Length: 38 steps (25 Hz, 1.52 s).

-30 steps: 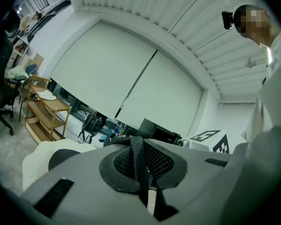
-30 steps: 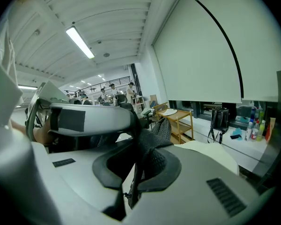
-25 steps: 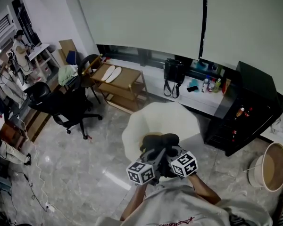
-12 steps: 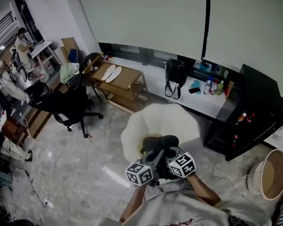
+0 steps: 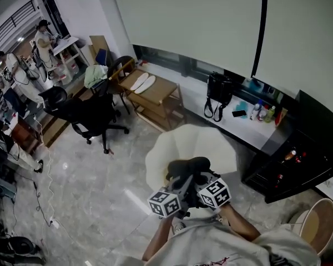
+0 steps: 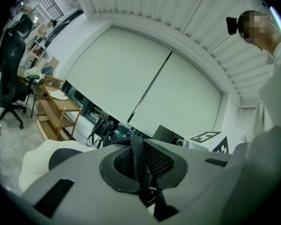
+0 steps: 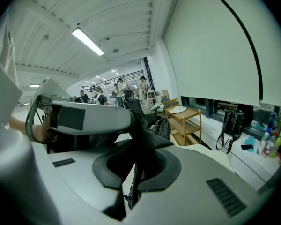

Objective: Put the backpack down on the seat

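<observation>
- The left gripper (image 5: 180, 187) is clamped shut on a black woven strap (image 6: 136, 156). The webbing runs straight up between its jaws against a patch of black mesh padding, so this side is carried by the strap and not the body.
- The right gripper (image 5: 204, 184) is likewise closed on a dark strap (image 7: 139, 146) that passes through its jaws. The two grippers sit side by side, probably to share the load and keep it level.
- The black fabric backpack (image 5: 188, 167) hangs just at twelve o'clock from the grippers. It is above the near edge of the cream, rounded, cushion-like seat (image 5: 195, 143); whether it touches the seat cannot be told from the head view.
- The task looks close to its end. The bag is over the target, and what remains is probably to lower it onto the cushion and let go of the straps.
- A black swivel office chair (image 5: 91, 115) stands at ten o'clock from the seat and a light wooden shelf trolley (image 5: 155, 93) at eleven. Both are well apart from the seat, so neither crowds the approach.
</observation>
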{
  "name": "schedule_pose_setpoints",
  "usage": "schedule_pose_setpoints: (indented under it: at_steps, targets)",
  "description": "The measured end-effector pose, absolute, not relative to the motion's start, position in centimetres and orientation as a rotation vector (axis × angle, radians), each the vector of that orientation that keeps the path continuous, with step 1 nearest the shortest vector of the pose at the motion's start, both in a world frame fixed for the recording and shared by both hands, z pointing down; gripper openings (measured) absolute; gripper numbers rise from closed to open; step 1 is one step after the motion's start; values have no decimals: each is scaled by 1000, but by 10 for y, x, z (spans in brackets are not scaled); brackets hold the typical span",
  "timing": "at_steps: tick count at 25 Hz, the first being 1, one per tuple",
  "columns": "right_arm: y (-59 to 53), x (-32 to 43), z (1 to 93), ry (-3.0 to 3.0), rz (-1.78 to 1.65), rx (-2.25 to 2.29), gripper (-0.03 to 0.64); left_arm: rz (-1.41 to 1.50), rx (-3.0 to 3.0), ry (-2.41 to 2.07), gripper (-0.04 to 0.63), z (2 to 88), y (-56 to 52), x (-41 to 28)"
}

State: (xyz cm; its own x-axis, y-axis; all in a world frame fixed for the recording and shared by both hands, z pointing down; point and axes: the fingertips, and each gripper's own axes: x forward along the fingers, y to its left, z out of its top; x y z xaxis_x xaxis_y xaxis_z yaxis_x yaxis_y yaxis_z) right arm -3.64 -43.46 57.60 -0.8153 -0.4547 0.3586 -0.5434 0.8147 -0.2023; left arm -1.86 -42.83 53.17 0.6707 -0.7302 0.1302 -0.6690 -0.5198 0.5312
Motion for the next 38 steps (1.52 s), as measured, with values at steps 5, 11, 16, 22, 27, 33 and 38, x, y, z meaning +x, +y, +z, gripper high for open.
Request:
schedule_pose_setpoints:
  at_steps: [5,11,16,22,27,33,38]
  targets:
    - [-447,-29,583,-2698,436,739,43,-137,2312,-1088,44,538,-441,-11]
    - [-459,-22,593,-2685,478,731,43,-114,2294,-1071,44,548,-453,-3]
    - [-458,-19,609,-2666,533,727,43,-89,2263,-1052,45,564,-454,0]
    - [-452,-21,629,-2637,598,702,43,-66,2206,-1040,44,585,-449,-2]
    - [-431,-26,648,-2596,665,686,43,-36,2148,-1026,45,604,-430,-7]
    - [-415,-23,675,-2559,721,664,43,-12,2103,-1010,44,631,-417,-4]
    - [-406,-22,698,-2529,772,641,43,-1,2060,-1006,44,653,-409,-3]
